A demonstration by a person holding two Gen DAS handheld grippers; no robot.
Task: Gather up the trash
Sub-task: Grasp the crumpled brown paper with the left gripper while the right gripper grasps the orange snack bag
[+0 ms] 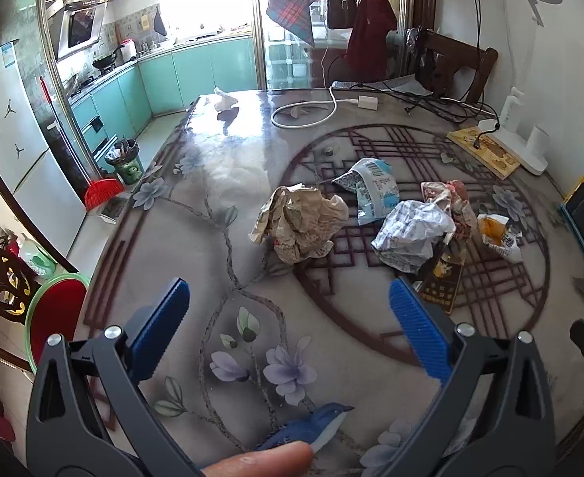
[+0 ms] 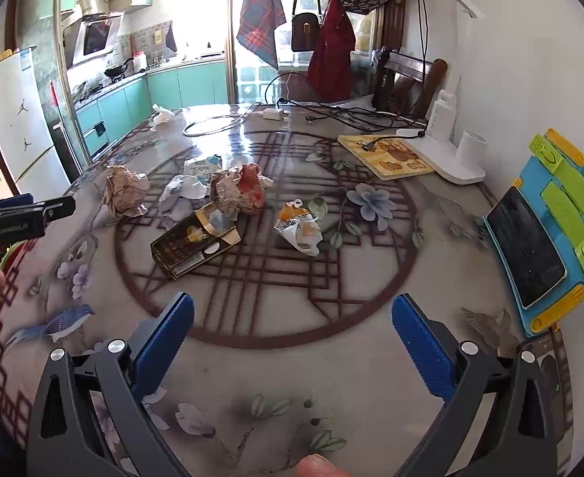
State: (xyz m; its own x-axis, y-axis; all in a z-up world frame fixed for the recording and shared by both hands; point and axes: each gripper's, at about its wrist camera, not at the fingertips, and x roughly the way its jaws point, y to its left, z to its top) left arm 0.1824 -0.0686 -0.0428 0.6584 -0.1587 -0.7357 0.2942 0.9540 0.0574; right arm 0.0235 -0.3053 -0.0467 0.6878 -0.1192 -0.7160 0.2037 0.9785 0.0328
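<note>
Trash lies in the middle of the patterned table [image 1: 212, 262]: a crumpled brown paper ball [image 1: 298, 224], a blue-white wrapper [image 1: 373, 189], a crumpled white wrapper [image 1: 411, 234], a reddish crumpled wrapper [image 1: 457, 202], a flattened dark gold box [image 1: 443, 278] and an orange-white wrapper [image 1: 501, 234]. The same pile shows in the right wrist view: paper ball [image 2: 125, 190], box [image 2: 192, 244], orange wrapper [image 2: 300, 226]. My left gripper [image 1: 290, 318] is open and empty, short of the paper ball. My right gripper [image 2: 292, 330] is open and empty, short of the pile.
A crumpled tissue [image 1: 224, 99] and a white charger cable [image 1: 312, 113] lie at the far end. A white lamp base [image 2: 447, 159], a yellow board [image 2: 387, 157] and a tablet in a blue case [image 2: 542, 246] stand at the right. A green-rimmed red basin [image 1: 55, 314] sits left of the table.
</note>
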